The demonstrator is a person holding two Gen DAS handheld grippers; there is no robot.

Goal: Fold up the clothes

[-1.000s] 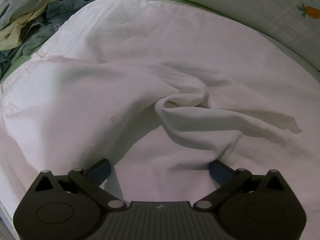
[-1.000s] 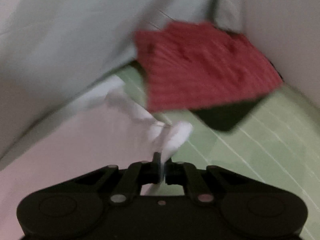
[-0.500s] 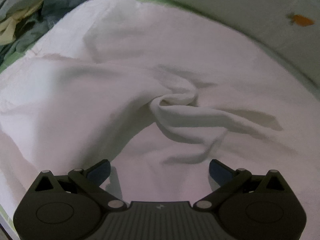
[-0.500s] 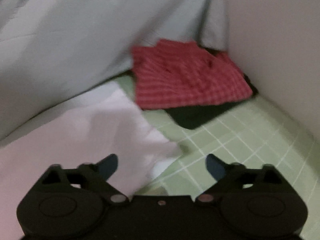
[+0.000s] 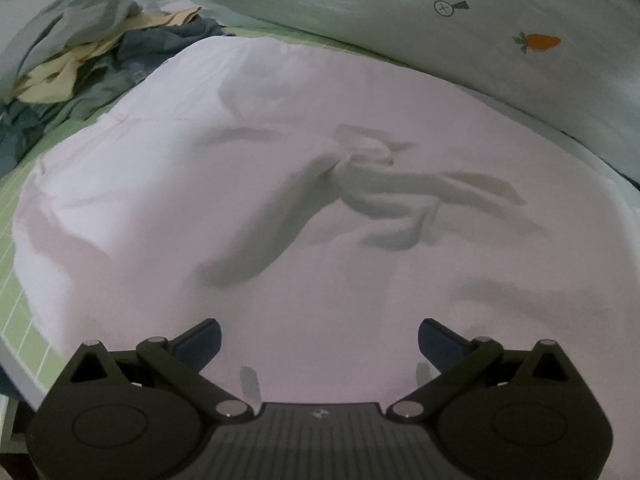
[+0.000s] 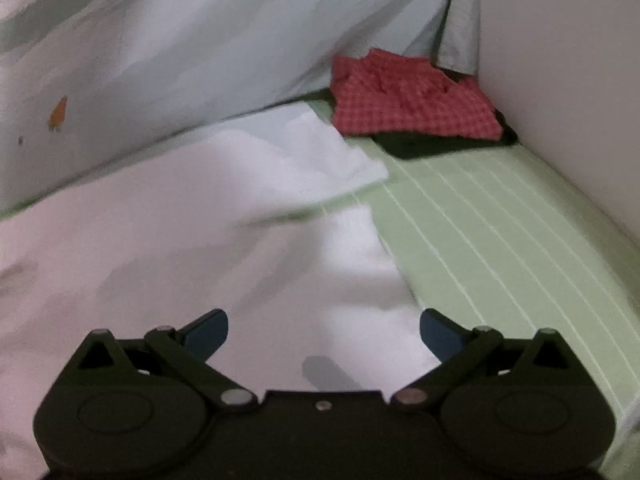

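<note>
Since a second ago my right gripper (image 6: 323,330) has let go of the white garment (image 5: 320,216) corner and its jaws now stand wide apart above the cloth edge. My left gripper (image 5: 319,338) is also spread apart, holding nothing, pulled back from the twisted bunch (image 5: 368,160). The garment lies spread on the green striped sheet (image 6: 500,240). I see a red checked cloth (image 6: 412,100) folded in the corner and a clothes pile (image 5: 76,68) far left.

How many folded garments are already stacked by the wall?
2: a red checked garment on top, and a dark one beneath it, in the corner on the green sheet. More could be hidden underneath.
</note>
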